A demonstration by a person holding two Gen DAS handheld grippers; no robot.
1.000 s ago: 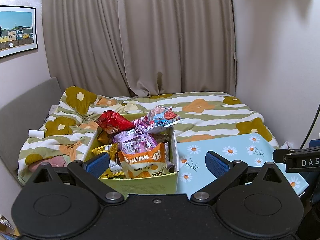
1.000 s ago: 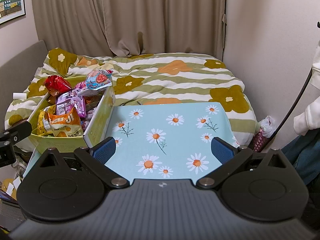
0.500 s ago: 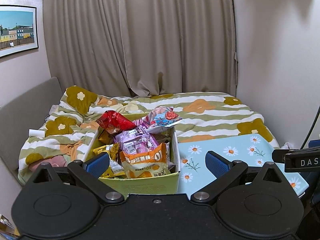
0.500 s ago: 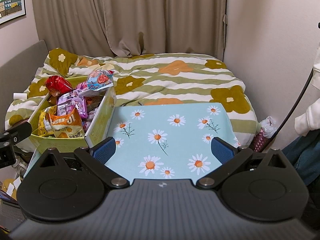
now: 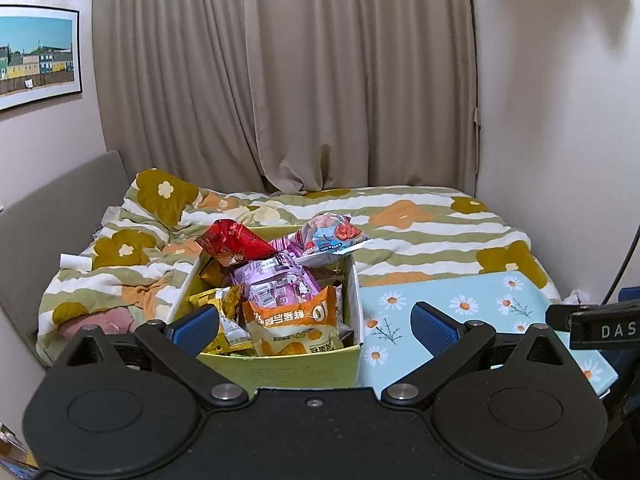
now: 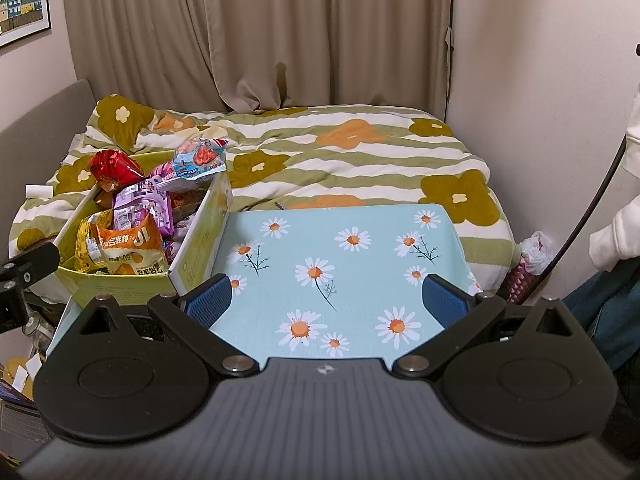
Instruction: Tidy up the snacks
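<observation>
A yellow-green cardboard box [image 5: 288, 368] [image 6: 120, 286] full of snack packets stands at the left end of a light-blue daisy-print table [image 5: 480, 308] [image 6: 340, 264]. In it lie an orange packet [image 5: 294, 326] [image 6: 132, 250], a purple packet [image 5: 278, 284] [image 6: 140, 204], a red foil bag [image 5: 232, 242] [image 6: 114, 168], a pale-blue packet [image 5: 332, 236] [image 6: 200, 158] and yellow packets [image 5: 216, 304]. My left gripper [image 5: 316, 326] is open and empty, just in front of the box. My right gripper [image 6: 326, 300] is open and empty over the table's near edge.
A bed with a green-striped flower quilt [image 6: 352, 148] lies behind the table, against curtains [image 5: 320, 80]. A wall is on the right. A person's white sleeve and jeans [image 6: 616, 236] are at the right edge. A grey headboard [image 5: 56, 208] is on the left.
Both views have shifted only slightly; the box sits a touch higher and closer in the left wrist view. Both grippers stay open and empty.
</observation>
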